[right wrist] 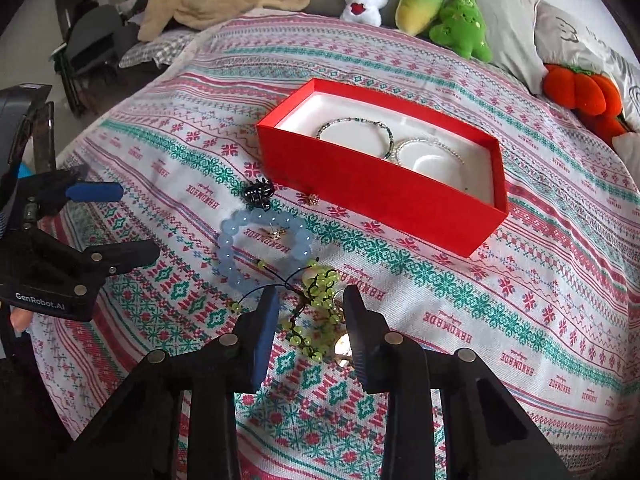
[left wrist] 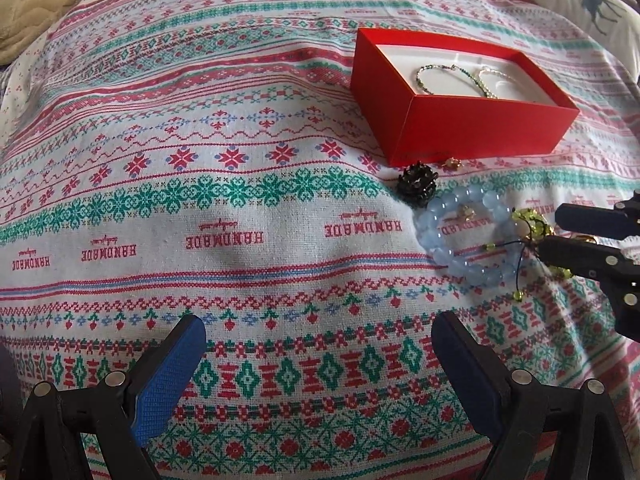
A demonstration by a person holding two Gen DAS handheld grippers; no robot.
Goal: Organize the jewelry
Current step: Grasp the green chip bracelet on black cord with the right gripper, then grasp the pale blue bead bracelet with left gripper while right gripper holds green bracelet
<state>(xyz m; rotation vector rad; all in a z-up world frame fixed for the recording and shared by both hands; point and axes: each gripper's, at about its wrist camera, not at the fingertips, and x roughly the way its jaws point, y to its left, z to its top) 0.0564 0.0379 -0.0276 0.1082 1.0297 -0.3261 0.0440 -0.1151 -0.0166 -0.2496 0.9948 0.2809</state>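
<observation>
Left gripper [left wrist: 316, 364]: I hold it wide apart over bare patterned cloth, nothing between the blue pads; I judge I am keeping it clear so that it does not shade or snag the pile.
Right gripper [right wrist: 310, 320]: I have it angled down at the green bead bracelet [right wrist: 316, 312], jaws narrowed to either side of the knotted part. The beads lie between the fingers, yet I cannot tell whether the pads already press on them, so I call it no firm grip.
Green bead bracelet, placement: it lies on the bedspread [right wrist: 500, 280] in front of the red box [right wrist: 380, 196], its black cord trailing over the rim of the blue bead bracelet [right wrist: 260, 244]. That overlap is why I come in from the near side, away from the blue beads.
Red box: open, white lining up, with two thin beaded bangles [right wrist: 392, 140] side by side in it; it stands just beyond the loose pile, so the carry is short.
Loose pieces: a black hair claw [right wrist: 260, 194] and a small gold earring [right wrist: 313, 199] sit close to the box's near wall; another gold piece [right wrist: 276, 233] rests inside the blue ring.
Risk, my judgement: the cord may drag the blue bracelet along on lifting.
Progress, my judgement: partly done, several pieces yet outside.
</observation>
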